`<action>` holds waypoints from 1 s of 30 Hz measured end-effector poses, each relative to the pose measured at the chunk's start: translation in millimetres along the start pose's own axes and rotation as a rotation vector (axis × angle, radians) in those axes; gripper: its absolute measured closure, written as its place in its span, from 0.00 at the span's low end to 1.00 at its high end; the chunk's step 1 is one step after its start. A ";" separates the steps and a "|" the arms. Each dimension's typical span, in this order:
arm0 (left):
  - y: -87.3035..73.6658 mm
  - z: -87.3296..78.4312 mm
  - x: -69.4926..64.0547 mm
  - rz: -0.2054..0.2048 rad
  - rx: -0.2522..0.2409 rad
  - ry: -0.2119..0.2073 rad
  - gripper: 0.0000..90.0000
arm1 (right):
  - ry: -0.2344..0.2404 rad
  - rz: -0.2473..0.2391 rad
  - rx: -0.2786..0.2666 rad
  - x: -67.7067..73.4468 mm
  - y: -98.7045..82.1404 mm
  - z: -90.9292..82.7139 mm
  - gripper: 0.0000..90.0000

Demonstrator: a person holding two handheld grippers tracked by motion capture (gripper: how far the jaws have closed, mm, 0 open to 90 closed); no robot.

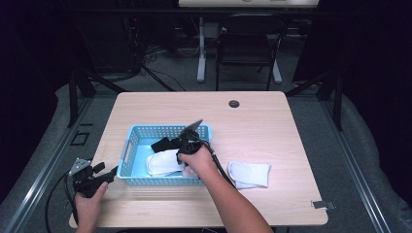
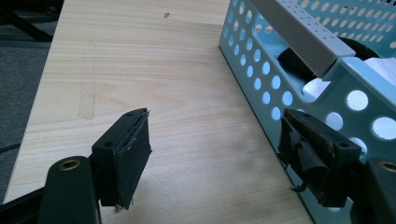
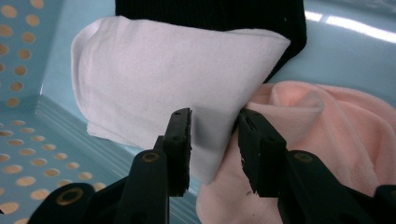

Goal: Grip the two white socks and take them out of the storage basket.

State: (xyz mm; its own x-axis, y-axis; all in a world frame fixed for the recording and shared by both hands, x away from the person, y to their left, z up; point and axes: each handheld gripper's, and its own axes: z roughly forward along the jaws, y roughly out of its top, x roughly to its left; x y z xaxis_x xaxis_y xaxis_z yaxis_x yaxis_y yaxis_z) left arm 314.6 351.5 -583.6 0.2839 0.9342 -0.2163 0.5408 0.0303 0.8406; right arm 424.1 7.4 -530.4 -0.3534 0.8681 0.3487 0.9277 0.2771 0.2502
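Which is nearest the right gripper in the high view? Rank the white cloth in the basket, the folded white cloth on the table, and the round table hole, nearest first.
From the right gripper:
1. White cloth in the basket, just below the jaws.
2. Folded white cloth on the table, outside the basket, to the right.
3. Round table hole, near the far edge.

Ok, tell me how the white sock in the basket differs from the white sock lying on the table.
The white sock in the basket lies inside the blue basket, while the white sock on the table lies on bare wood to the basket's right. The basket sock touches a black sock and a pink one; the table sock lies alone. The right gripper has its jaws around the basket sock's edge; nothing reaches the table sock. Both are white and lie flat.
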 end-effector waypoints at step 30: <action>-0.2 0.4 -0.9 0.001 -0.004 -0.001 0.28 | -0.086 -0.421 -0.341 40.9 -25.6 -26.6 0.97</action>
State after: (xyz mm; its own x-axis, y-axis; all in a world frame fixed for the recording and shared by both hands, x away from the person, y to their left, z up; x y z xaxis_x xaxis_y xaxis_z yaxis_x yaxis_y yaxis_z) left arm 314.6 350.5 -583.8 0.2849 0.9339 -0.2159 0.5375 0.0309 0.8427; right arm 382.7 24.8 -498.6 -0.6614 0.7454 0.0836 0.6114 0.4712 0.6358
